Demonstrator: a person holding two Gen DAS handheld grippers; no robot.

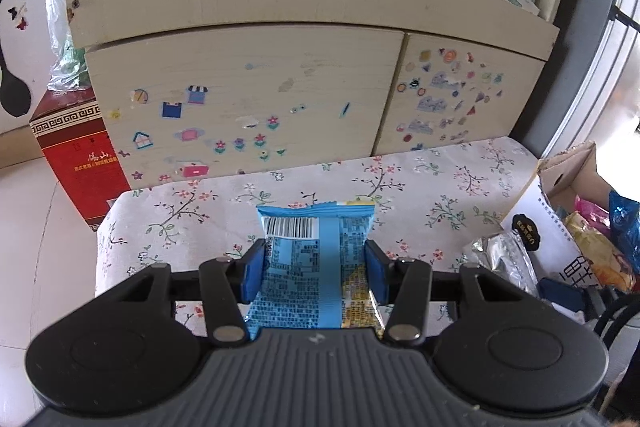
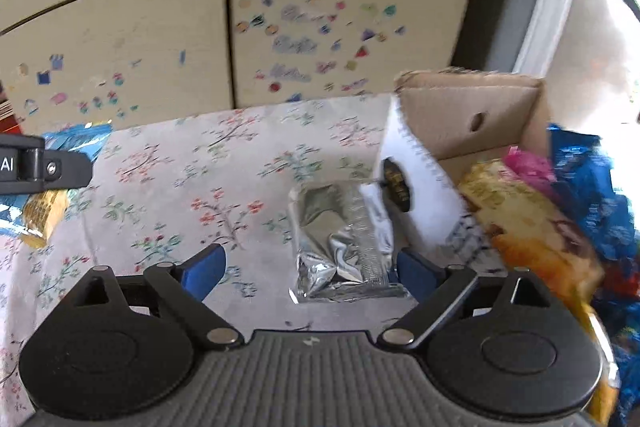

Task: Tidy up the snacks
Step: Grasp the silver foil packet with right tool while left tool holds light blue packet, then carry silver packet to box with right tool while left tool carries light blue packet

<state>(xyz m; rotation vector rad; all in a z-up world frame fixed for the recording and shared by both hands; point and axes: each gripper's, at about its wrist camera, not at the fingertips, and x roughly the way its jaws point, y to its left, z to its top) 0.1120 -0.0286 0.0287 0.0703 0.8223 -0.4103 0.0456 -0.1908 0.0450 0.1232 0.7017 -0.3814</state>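
My left gripper (image 1: 315, 269) is shut on a blue snack packet (image 1: 316, 263), barcode side up, held over the floral tablecloth (image 1: 440, 195). In the right wrist view the left gripper's body (image 2: 44, 167) and that packet (image 2: 80, 141) show at the far left. My right gripper (image 2: 310, 269) is open, low over the cloth, with a silver foil packet (image 2: 340, 239) lying between its fingers, nearer the right finger (image 2: 416, 275). A cardboard box (image 2: 472, 115) at the right holds several snack bags, yellow (image 2: 532, 227) and blue (image 2: 592, 187). The box (image 1: 560, 211) also shows in the left wrist view.
A pale wooden cabinet (image 1: 248, 87) covered in stickers stands behind the table, its top shelf crammed with boxes and bottles. A red carton (image 1: 80, 155) stands on the floor at the left. A window frame (image 1: 592, 47) is at the right.
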